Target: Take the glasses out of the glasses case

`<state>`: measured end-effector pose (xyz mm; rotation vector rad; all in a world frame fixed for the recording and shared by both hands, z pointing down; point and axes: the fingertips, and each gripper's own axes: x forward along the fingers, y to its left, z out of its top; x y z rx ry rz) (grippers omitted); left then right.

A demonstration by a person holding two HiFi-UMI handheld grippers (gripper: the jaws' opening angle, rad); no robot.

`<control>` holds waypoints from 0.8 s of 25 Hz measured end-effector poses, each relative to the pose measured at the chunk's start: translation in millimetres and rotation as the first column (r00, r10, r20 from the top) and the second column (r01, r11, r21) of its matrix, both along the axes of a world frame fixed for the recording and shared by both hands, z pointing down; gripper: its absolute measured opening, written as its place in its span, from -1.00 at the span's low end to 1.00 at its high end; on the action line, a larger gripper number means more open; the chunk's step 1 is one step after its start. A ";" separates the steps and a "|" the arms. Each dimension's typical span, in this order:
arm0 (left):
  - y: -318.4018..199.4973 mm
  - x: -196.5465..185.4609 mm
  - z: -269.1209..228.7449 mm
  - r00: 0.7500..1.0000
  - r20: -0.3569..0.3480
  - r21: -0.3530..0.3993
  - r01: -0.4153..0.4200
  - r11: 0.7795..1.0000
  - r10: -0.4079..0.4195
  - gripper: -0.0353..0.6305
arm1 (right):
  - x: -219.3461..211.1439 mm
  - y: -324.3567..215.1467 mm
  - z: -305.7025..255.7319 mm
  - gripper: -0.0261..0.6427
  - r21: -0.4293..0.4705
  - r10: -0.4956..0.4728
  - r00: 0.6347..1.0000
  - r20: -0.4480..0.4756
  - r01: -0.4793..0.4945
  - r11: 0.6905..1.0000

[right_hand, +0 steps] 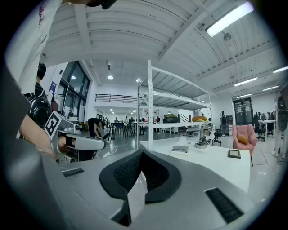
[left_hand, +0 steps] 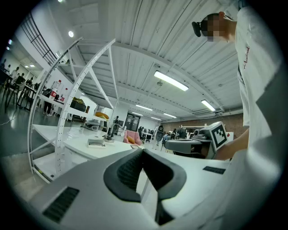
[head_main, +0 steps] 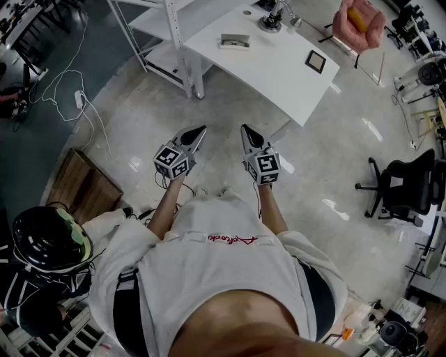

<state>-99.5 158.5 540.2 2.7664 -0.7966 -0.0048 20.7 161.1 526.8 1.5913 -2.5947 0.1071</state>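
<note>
- left gripper [left_hand: 142, 151]: jaws closed tip to tip, pads meet in a point, nothing between them.
- right gripper [right_hand: 142, 152]: same, jaws fully together and empty.
- both are held about level, side by side just in front of the person's torso, centre of the head view, tips aimed toward the counter [head_main: 279, 70]. reads as a carry/ready pose: nothing is in reach, so no reason to have the jaws apart.
- glasses case [head_main: 235, 42]: lies flat on the counter, upper middle of the head view, well apart from both grippers. too small to tell whether the lid is up or whether glasses show inside.
- left gripper view has the case left of its tips, right gripper view has it right of its tips, so the case sits roughly between the two lines of aim.
- also on the counter: small dark frame [head_main: 316, 61] right of the case, and a metal stand-like item [head_main: 272, 21] above it. both stand apart from the case.
- judgement: task not started. open floor [head_main: 230, 104] lies between the person and the counter, so the approach comes first. both jaws must open before any grasp, likely with one gripper steadying the case while the other lifts the glasses.
</note>
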 end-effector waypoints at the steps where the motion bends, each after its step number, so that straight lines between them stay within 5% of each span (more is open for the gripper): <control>1: 0.2 -0.3 0.9 1.000 0.000 0.000 0.001 1.000 -0.001 -0.93 | 0.1 -0.5 0.8 -0.94 -0.002 0.000 1.000 -0.002 0.000 1.000; 20: 4.7 6.9 0.9 1.000 0.008 -0.002 0.004 1.000 -0.004 -0.93 | 11.9 4.4 -6.8 -0.94 0.018 0.016 0.998 0.056 -0.017 1.000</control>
